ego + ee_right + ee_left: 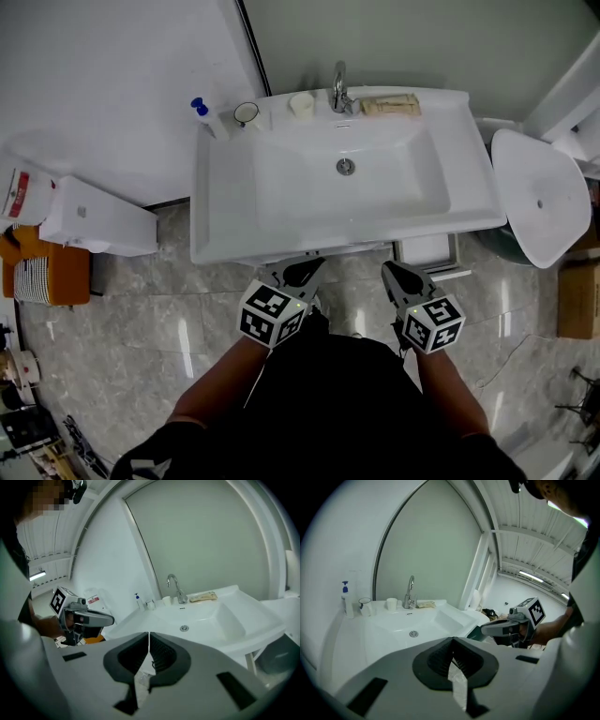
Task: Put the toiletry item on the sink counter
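Note:
The white sink counter (220, 211) carries a blue-capped pump bottle (200, 110), a glass cup (247, 114), a white cup (301, 104) and a flat tan packet (390, 105) beside the faucet (340, 89). Both grippers hang below the counter's front edge, apart from it. My left gripper (298, 274) is shut with nothing in it, and so is my right gripper (394, 274). In the left gripper view the bottle (345, 599) and packet (425, 604) stand far beyond the shut tips (452, 641). The right gripper view shows the same bottle (138, 602) and packet (202, 596) past its tips (149, 634).
A white toilet tank (94, 220) and an orange stool (42, 272) stand at the left. A white oval basin (539, 197) and a cardboard box (578, 300) are at the right. A small white rack (427, 251) sits under the counter on the grey tiled floor.

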The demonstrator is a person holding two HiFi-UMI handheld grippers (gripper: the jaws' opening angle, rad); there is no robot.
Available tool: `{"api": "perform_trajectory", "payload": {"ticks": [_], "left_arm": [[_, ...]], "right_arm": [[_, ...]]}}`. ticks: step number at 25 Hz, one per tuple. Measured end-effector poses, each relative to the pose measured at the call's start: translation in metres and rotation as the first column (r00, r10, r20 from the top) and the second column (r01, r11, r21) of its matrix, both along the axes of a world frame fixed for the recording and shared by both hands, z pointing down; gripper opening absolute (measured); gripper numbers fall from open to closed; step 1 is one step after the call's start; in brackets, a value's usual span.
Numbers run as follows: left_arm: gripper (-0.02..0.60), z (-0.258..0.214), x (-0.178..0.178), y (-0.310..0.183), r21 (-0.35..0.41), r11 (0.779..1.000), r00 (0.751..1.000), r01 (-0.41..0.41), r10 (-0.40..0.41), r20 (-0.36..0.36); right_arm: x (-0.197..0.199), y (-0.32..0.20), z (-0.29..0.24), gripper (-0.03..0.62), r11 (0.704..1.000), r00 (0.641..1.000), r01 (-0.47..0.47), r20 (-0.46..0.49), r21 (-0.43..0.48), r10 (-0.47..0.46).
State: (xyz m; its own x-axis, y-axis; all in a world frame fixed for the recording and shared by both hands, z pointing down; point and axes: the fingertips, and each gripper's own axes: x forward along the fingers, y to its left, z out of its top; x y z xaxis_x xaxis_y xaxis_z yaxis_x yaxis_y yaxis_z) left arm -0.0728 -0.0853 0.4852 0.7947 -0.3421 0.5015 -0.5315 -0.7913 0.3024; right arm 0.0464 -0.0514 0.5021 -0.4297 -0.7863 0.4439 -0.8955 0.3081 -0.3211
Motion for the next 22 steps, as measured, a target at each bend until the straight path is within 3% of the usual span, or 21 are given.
{"api": "perform_trajectory", "payload": {"ticks": [6,13,18,22], "left_arm": [[0.0,-0.002,-0.015,-0.044,0.013,0.999,0.999,-0.049,0.049,-0.018],[0.0,0.002,-0.034,-0.076,0.01,0.998,0.998,-0.06,0.061,-0.016],[0.0,0.009,-0.037,-0.093,-0.004,0.999,0.999,-0.049,0.049,-0.018],[0.0,0.006,-0.035,-0.113,0.004,1.0,1.0,-0.013,0.013,-0.027]], "right_arm": [[-0.012,-0.033,0.003,0.005,0.999,0.998,-0.043,-0.045,-0.008,0.043],[-0.011,-0.066,0.0,0.005,1.0,0.978,-0.023,-0.206,0.012,0.025],[0.008,-0.097,0.002,0.005,0.999,0.914,0.03,-0.404,0.024,-0.018],[0.028,-0.132,-0.004,0.005,0.997,0.87,0.063,-0.491,0.038,-0.037]]}}
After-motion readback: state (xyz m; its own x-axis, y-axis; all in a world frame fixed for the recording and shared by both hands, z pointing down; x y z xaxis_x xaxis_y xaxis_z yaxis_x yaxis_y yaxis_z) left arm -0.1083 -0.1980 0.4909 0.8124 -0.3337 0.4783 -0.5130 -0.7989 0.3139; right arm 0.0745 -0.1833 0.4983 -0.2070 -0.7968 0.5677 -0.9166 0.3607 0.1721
